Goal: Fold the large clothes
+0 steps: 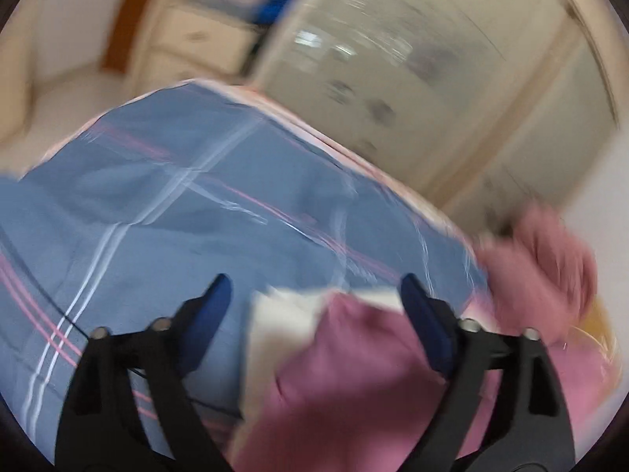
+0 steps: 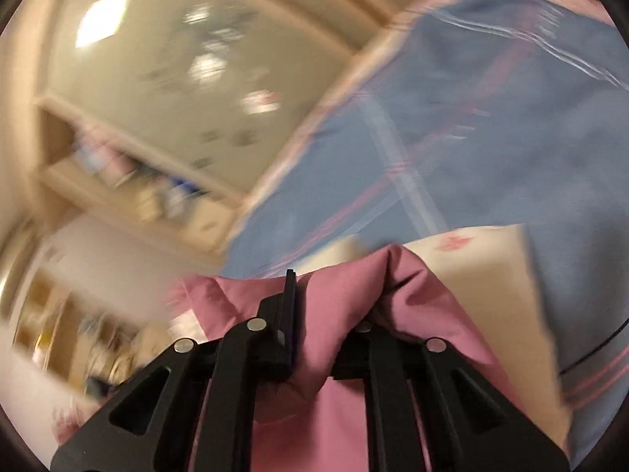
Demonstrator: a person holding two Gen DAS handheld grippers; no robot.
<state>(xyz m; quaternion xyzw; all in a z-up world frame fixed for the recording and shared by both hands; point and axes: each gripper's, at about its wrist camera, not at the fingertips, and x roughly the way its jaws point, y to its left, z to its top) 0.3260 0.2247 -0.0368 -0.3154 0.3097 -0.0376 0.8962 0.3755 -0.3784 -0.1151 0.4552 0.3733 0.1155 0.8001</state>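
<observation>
The left gripper [image 1: 314, 291] has its two fingers spread wide apart, with blue pads [image 1: 214, 295] on the inner sides, and it grips nothing. The right gripper [image 2: 330, 303] is closed, its black fingers [image 2: 289, 306] pinching a fold of the pink garment [image 2: 346, 413] between them.

No legible text, label, brand, number or sign is shown in either wrist view; the dark marks on the pale wardrobe door [image 1: 393, 90], upper centre, are blurred beyond reading.
</observation>
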